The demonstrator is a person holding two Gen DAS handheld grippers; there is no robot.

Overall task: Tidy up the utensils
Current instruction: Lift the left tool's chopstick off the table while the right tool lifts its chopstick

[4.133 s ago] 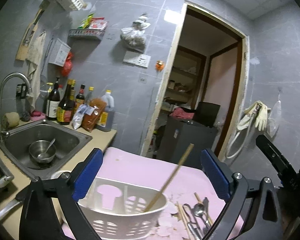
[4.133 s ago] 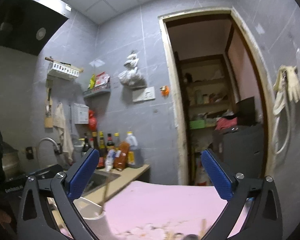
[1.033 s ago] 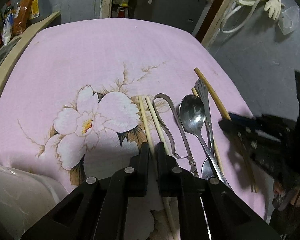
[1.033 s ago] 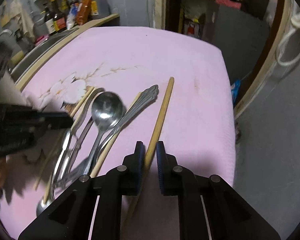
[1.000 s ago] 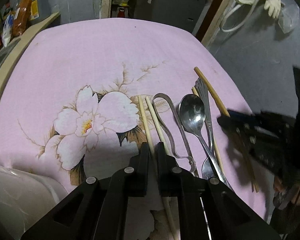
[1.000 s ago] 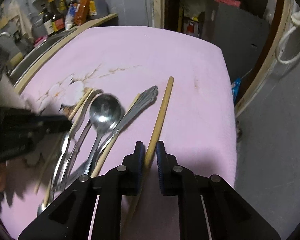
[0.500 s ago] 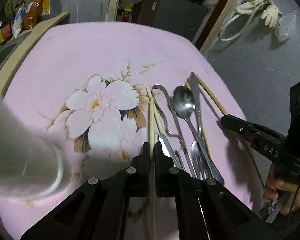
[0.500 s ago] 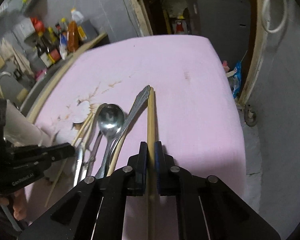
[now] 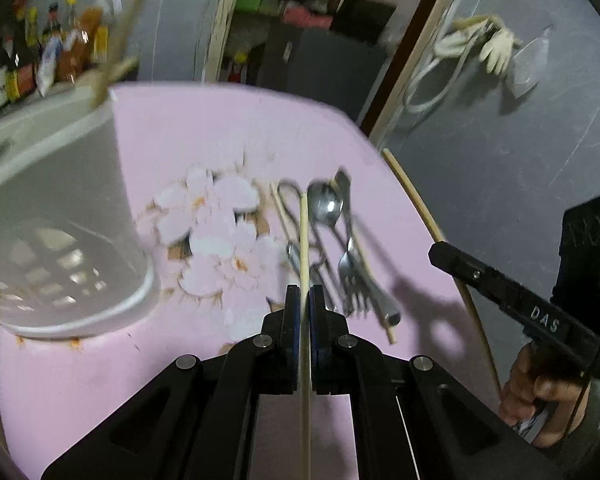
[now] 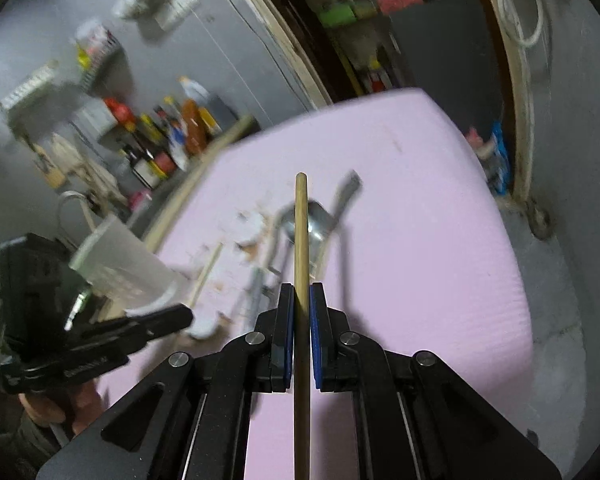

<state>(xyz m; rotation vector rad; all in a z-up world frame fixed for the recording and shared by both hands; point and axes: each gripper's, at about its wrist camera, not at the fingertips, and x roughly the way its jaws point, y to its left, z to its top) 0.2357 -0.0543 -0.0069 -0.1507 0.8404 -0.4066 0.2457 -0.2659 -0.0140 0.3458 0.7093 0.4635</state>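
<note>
Fingers of the left gripper are clenched on a pale chopstick, which runs straight out toward 12 o'clock above the pink flowered cloth covering the desk. From the left wrist view, a spoon, a fork and other loose cutlery lie on the cloth just past the chopstick's tip, toward 1 o'clock. A white slotted holder stands at 9 o'clock, blurred. At 3 o'clock the right gripper holds a darker chopstick off the cloth's edge, with a hand below it. From the right wrist view, the right gripper's fingers are clenched on that darker chopstick, pointing at 12 o'clock over the spoon. The left gripper sits at 9 o'clock beside the white holder. Bottles line the wall at 10 o'clock.
</note>
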